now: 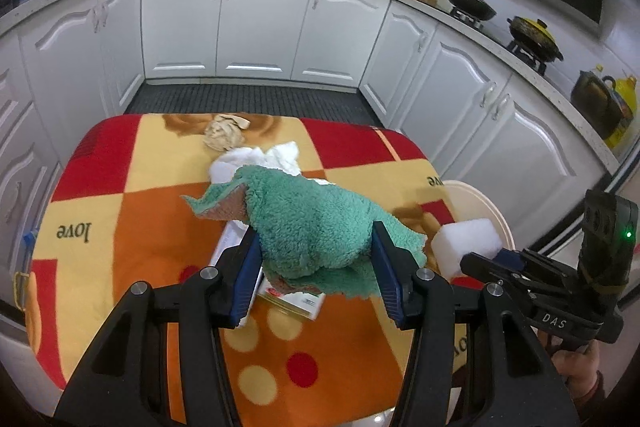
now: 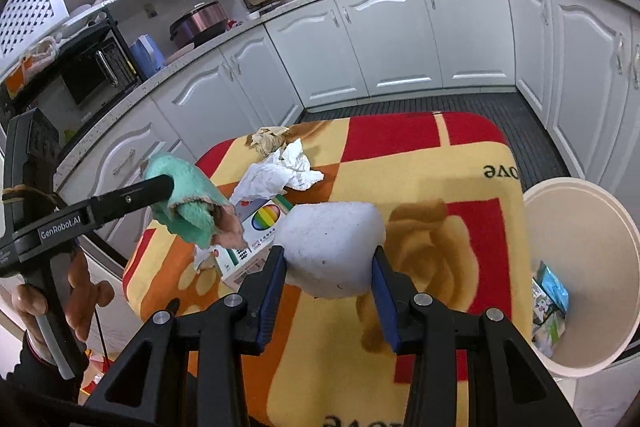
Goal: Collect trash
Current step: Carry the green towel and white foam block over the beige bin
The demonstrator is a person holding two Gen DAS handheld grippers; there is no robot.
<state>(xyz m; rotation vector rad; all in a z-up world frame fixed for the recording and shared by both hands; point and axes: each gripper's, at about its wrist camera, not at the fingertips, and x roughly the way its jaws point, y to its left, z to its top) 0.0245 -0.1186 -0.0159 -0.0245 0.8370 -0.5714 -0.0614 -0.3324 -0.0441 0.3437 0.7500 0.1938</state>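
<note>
1. My left claw (image 1: 316, 259) grips a green cloth (image 1: 312, 219), both blue pads pressed into its pile, and holds it clear above the bench (image 1: 160, 247).
2. My right claw (image 2: 328, 267) clamps a white sponge (image 2: 332, 243) between its pads, also lifted off the bench.
3. Under the cloth lies a small box (image 2: 256, 227) with a rainbow print, flat on the red, orange and cream cover.
4. Beyond it sits a crumpled white tissue (image 2: 276, 175), and just behind that, near the far edge, a brown paper wad (image 2: 268, 141).
5. Beside the bench on my right stands a cream bin (image 2: 580, 267), with a few wrappers (image 2: 550, 307) at its bottom.
6. White cabinets (image 1: 260, 23) ring the room beyond.
</note>
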